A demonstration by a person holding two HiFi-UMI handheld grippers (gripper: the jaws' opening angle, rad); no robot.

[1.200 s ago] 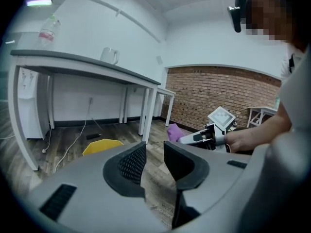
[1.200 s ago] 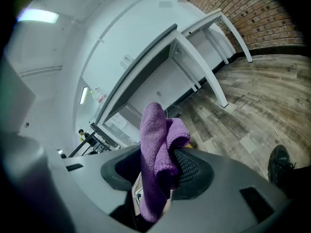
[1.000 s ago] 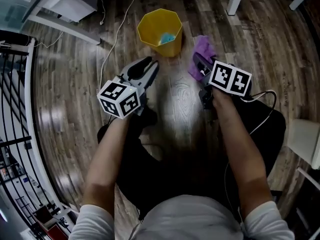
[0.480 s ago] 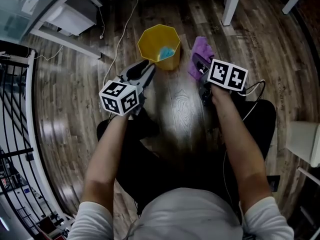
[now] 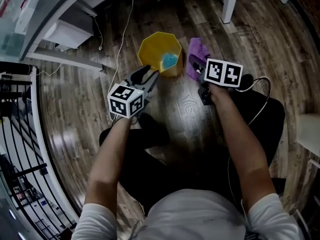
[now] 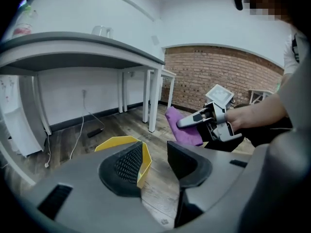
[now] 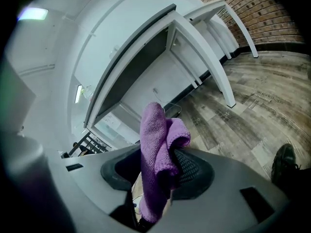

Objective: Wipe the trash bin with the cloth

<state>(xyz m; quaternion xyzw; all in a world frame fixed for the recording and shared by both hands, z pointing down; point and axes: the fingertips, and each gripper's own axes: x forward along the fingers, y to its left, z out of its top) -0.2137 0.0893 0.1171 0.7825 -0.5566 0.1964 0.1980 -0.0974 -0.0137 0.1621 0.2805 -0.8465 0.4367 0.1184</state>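
The yellow trash bin (image 5: 156,48) stands upright on the wood floor, with a light blue thing (image 5: 170,60) inside it. My left gripper (image 5: 150,76) is at the bin's near rim. In the left gripper view its jaws have just been opening: the bin's wall (image 6: 144,161) shows in the gap beside the left pad (image 6: 127,164), apart from the right pad, so the left gripper (image 6: 155,161) is open. My right gripper (image 5: 196,64) is just right of the bin, shut on the purple cloth (image 5: 196,49). The cloth (image 7: 156,140) hangs bunched over the right gripper's (image 7: 165,171) pads.
White desk legs (image 5: 230,1) stand beyond the bin. A white cable (image 5: 120,39) trails left of it, near a white box (image 5: 67,31) under the desk. A black railing (image 5: 20,134) runs along the left. The person's legs and a shoe (image 7: 283,163) lie below the grippers.
Both grippers have moved forward toward the bin. The left gripper's tips now sit at the bin's near rim with its jaws wider apart. The cloth stays in the right gripper.
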